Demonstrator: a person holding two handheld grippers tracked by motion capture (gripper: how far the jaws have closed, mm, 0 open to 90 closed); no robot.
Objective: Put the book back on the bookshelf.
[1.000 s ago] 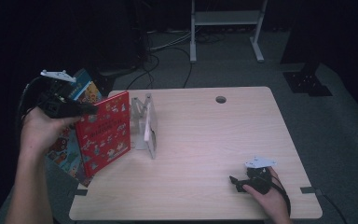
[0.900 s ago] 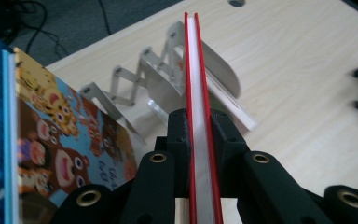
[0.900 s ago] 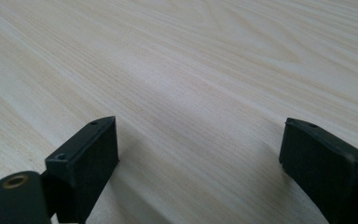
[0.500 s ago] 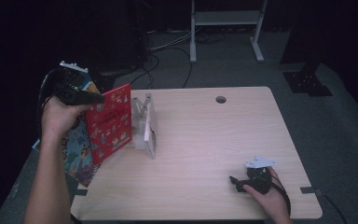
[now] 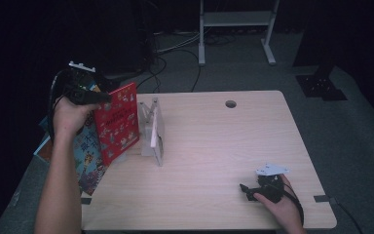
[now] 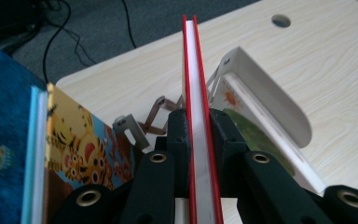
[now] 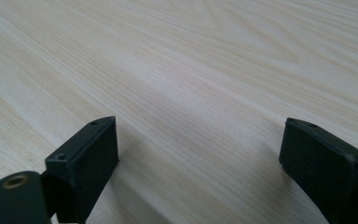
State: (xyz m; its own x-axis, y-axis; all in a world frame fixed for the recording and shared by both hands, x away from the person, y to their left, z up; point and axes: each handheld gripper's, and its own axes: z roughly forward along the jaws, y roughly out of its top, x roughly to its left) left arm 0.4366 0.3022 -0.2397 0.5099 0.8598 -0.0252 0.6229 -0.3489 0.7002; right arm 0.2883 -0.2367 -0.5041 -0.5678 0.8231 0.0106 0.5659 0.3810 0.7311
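My left gripper [image 5: 104, 97] is shut on the top edge of a thin red picture book [image 5: 118, 122], which stands upright at the table's left end. In the left gripper view the book's red edge [image 6: 196, 84] runs between the two pads [image 6: 179, 135]. Just right of the book stands a white book rack [image 5: 152, 129], seen close up as a white curved panel [image 6: 265, 107] with a slim book in it. My right gripper [image 5: 244, 190] rests on the table near the front right, open with bare wood between its fingertips [image 7: 88, 158].
More picture books [image 5: 85, 156] lean off the table's left edge, one with a tiger cover [image 6: 84, 144] and a blue one [image 6: 4, 140]. The wooden table [image 5: 214, 141] has a cable hole [image 5: 231, 104] at the back. Cables and a metal stand [image 5: 236, 22] lie on the floor behind.
My left hand has carried the red book right and toward the back, turning it more upright and closer to the white rack. The right gripper has stayed still.
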